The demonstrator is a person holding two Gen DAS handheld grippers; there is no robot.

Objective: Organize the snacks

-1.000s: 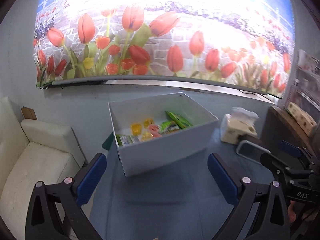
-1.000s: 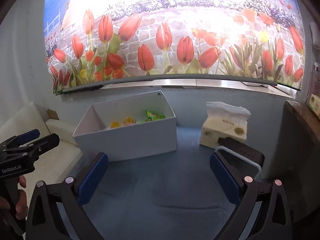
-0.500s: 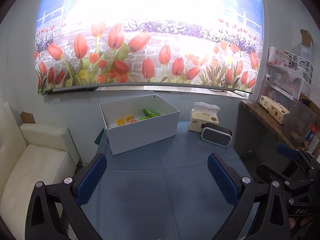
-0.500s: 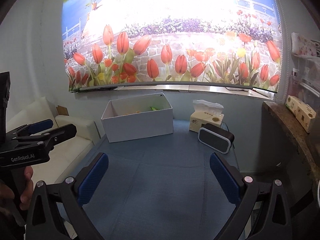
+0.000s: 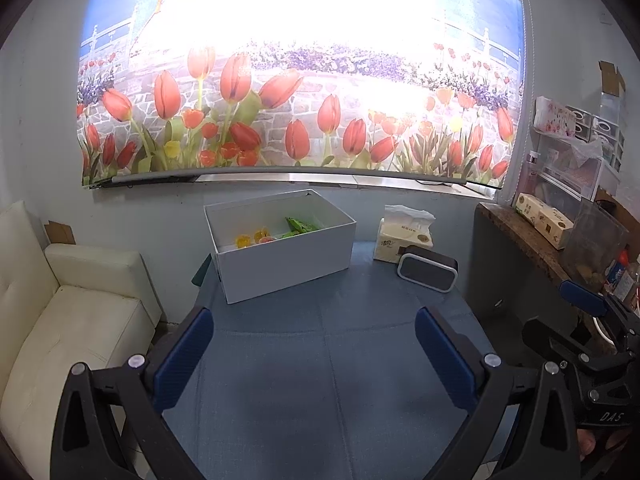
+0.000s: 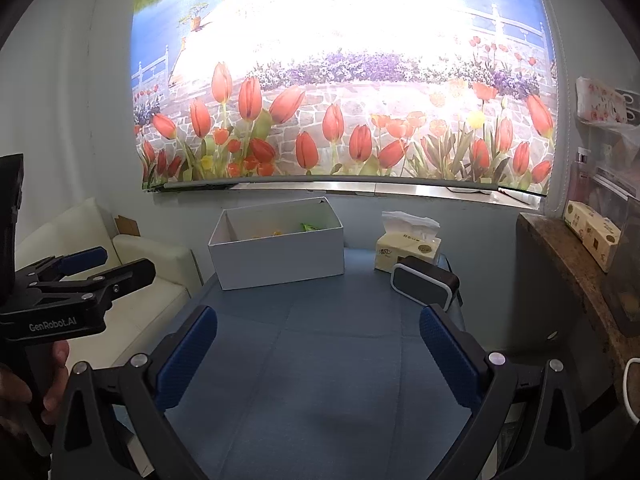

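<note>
Both grippers [image 5: 314,354] [image 6: 318,354] level — fingers spread

Your landmark is the white box [image 5: 280,258], plain on every wall you can see. Inside it you have green snack packets [image 5: 301,226] beside yellow and pinkish-orange jelly cups [image 5: 252,238]. Under the box lies a plain blue-grey tablecloth [image 5: 320,360]. Above and behind the box hangs a blind [image 5: 300,92] printed with red-orange tulips, a few yellow ones, green leaves, grey stonework, purple blooms and blue water. Right of the box you see a cream-yellow tissue pack [image 5: 404,240] with white tissue on top, then a black speaker [image 5: 427,272] with a pale rim. Left of the box is a cream sofa [image 5: 76,320]. Your left gripper [image 5: 312,364] and right gripper [image 6: 318,360] are black with textured blue pads [image 6: 186,356].
</note>
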